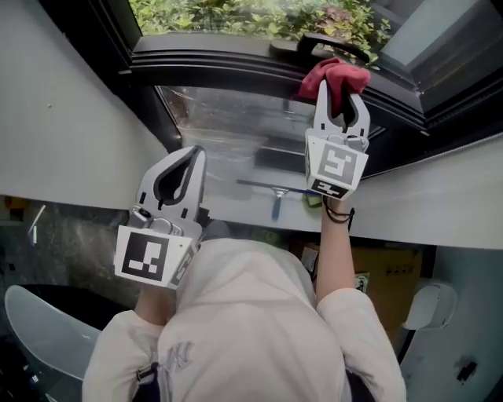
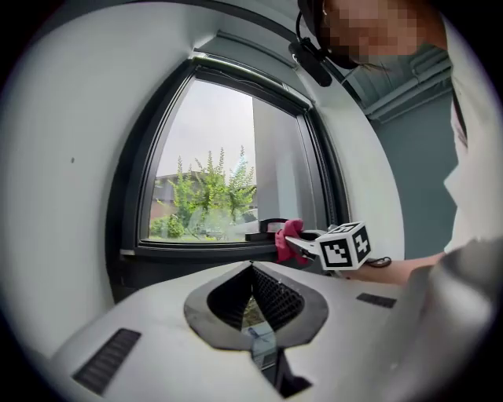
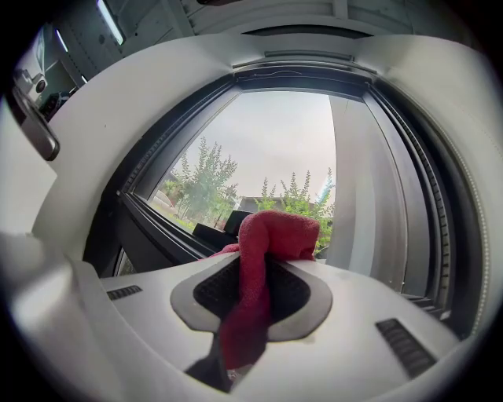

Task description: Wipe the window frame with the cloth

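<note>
In the head view my right gripper [image 1: 339,94] is raised to the dark window frame [image 1: 212,64] and is shut on a red cloth [image 1: 336,75]. The bunched cloth rests on the frame's lower rail, just below a black window handle [image 1: 330,43]. The right gripper view shows the cloth [image 3: 266,251] hanging between the jaws of the right gripper [image 3: 267,263], with the frame [image 3: 157,228] beyond. My left gripper [image 1: 196,152] hangs lower, over the sill, shut and holding nothing. From the left gripper view its own jaws [image 2: 253,268] meet at the tips, and the cloth [image 2: 289,235] shows far ahead.
A blue-handled squeegee [image 1: 275,196] and a small green item [image 1: 314,200] lie on the white sill [image 1: 409,212]. A white wall [image 1: 63,118] flanks the window on the left. Green plants [image 1: 236,16] show outside. A pale curved seat [image 1: 39,330] is at lower left.
</note>
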{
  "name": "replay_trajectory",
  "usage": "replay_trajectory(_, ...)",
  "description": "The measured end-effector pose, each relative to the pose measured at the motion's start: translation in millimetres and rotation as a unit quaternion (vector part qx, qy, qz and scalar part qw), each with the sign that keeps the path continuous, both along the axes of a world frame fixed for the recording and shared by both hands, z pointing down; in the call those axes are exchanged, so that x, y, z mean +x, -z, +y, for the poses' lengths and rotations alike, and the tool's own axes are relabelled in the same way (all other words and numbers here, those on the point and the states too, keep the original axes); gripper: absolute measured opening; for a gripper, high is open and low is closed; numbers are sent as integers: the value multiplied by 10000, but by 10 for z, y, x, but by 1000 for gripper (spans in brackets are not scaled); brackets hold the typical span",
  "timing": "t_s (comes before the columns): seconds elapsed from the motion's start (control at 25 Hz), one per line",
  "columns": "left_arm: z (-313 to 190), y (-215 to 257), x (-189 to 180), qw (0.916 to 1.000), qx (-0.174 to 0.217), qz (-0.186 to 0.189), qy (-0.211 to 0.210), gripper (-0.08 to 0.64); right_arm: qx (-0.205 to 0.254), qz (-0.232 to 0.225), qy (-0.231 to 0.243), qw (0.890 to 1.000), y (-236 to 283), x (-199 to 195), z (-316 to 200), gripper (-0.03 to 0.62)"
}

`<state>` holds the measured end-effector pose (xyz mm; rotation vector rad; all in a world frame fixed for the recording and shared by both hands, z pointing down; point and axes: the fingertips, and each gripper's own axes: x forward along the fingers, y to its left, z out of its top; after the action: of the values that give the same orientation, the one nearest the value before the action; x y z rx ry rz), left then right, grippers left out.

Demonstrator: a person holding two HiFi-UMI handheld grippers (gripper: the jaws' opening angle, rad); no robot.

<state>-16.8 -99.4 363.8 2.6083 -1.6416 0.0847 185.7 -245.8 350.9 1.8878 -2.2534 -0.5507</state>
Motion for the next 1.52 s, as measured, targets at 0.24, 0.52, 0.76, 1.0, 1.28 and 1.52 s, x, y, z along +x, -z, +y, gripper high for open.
replay_trajectory(0.24, 8, -2, -401, 9992, 138, -11, 365, 9, 31, 139, 46, 9999, -32, -139, 45, 92)
replay_trajectory(0.52, 68, -90, -474, 9987, -15, 1, 501, 9, -5, 145, 193, 9997, -62, -271, 64, 92)
replay_trajectory(0.76, 94, -61, -431, 9988, 41, 18, 478, 9, -42, 181, 354, 9992, -75, -389, 64, 92)
replay_trajectory(1.0, 136, -59, -456, 9981, 40, 53, 604, 9, -56, 230, 565, 9981, -75, -575, 65, 92)
replay_trajectory(1.28, 145, -99, -491, 9978, -6, 28, 660, 9, -44, 243, 751, 9969, -72, -762, 54, 92)
replay_trajectory(1.52, 138, -112, -464, 9979, -10, 34, 649, 9, -31, 285, 860, 9959, -81, -866, 55, 94)
